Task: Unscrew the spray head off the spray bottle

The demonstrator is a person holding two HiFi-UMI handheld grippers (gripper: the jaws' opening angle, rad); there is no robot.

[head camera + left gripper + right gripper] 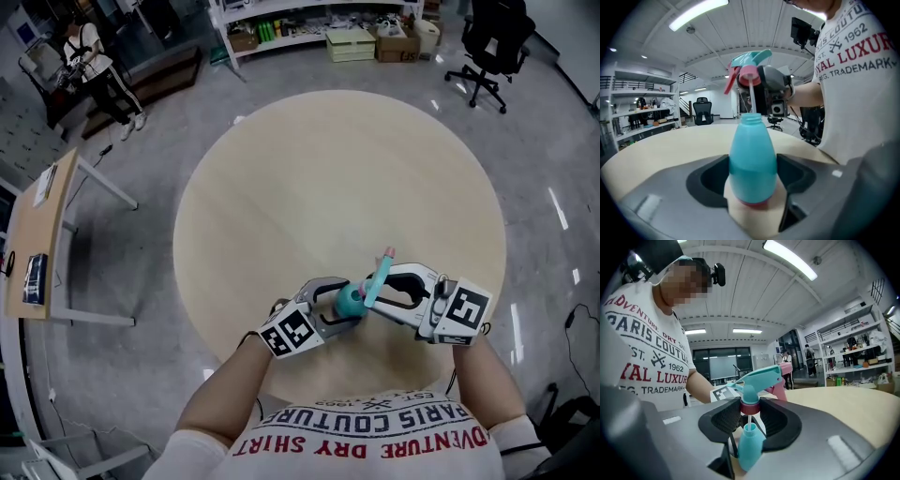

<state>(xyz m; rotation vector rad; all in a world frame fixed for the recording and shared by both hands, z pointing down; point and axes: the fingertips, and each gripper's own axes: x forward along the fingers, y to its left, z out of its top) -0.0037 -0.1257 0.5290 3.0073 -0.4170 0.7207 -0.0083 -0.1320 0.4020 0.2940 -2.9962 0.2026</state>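
Observation:
The turquoise spray bottle (pixel 752 159) stands upright near the front edge of the round beige table (pixel 356 178), and my left gripper (pixel 752 176) is shut on its lower body. Its threaded neck (pixel 751 118) is bare. The turquoise spray head (pixel 759 378), with its pink trigger and red collar, hangs just above the neck. My right gripper (pixel 750 409) is shut on that collar. The white dip tube (pixel 752 96) still reaches down into the bottle. In the head view, the bottle (pixel 350 300) sits between the left gripper (pixel 337 307) and the right gripper (pixel 378 292).
Beside the table, a wooden desk (pixel 42 234) stands at the left. A black office chair (pixel 487 47) and shelves with boxes (pixel 352 42) are at the back. A person (pixel 89 56) sits far off at the back left.

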